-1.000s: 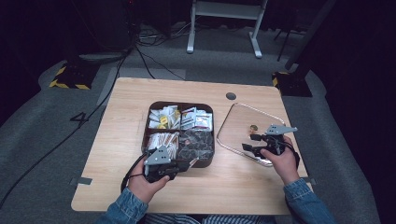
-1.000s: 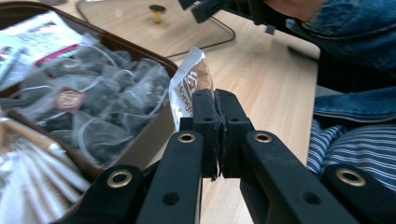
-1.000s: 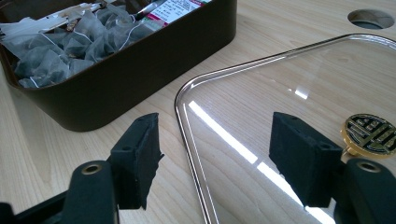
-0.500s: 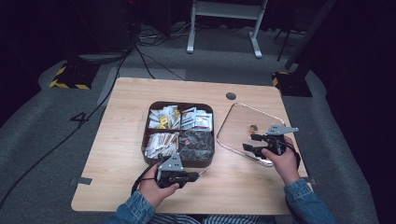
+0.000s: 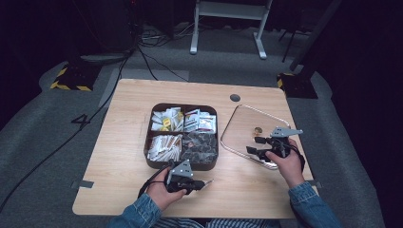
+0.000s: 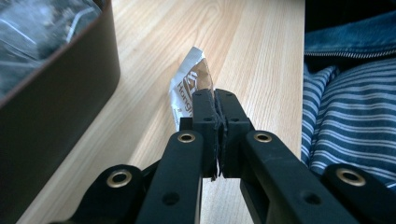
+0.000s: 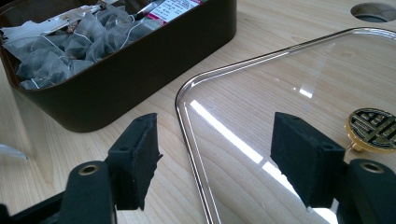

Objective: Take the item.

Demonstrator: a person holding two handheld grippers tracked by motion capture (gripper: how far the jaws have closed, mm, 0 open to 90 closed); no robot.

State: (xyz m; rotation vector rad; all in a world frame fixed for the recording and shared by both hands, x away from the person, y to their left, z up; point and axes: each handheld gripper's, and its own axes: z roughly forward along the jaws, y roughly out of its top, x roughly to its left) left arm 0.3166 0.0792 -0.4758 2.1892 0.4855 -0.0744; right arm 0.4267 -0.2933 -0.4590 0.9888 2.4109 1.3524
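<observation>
My left gripper (image 5: pixel 203 183) is shut on a small silvery sachet (image 6: pixel 190 86) with brown print, held low over the table just in front of the dark brown compartment box (image 5: pixel 180 166). The sachet's corner sticks out past the closed fingertips (image 6: pixel 205 100). My right gripper (image 5: pixel 254 145) is open at the near left edge of a clear glass lid (image 5: pixel 244 124) lying flat on the table. The lid's rim (image 7: pixel 191 140) runs between the two pads without touching them. A round gold knob (image 7: pixel 371 128) sits on the lid beyond the right-hand pad.
The box holds several kinds of sachets and, in its near right compartment, mesh tea bags (image 7: pixel 60 51). A round cable hole (image 5: pixel 235 97) is in the tabletop at the back. The person's striped shirt and denim sleeve (image 6: pixel 350 93) lie beside the table's near edge.
My left gripper has drawn back from the box's front edge and sunk toward the near side of the table, still shut on the sachet. The right gripper has stayed in place.
</observation>
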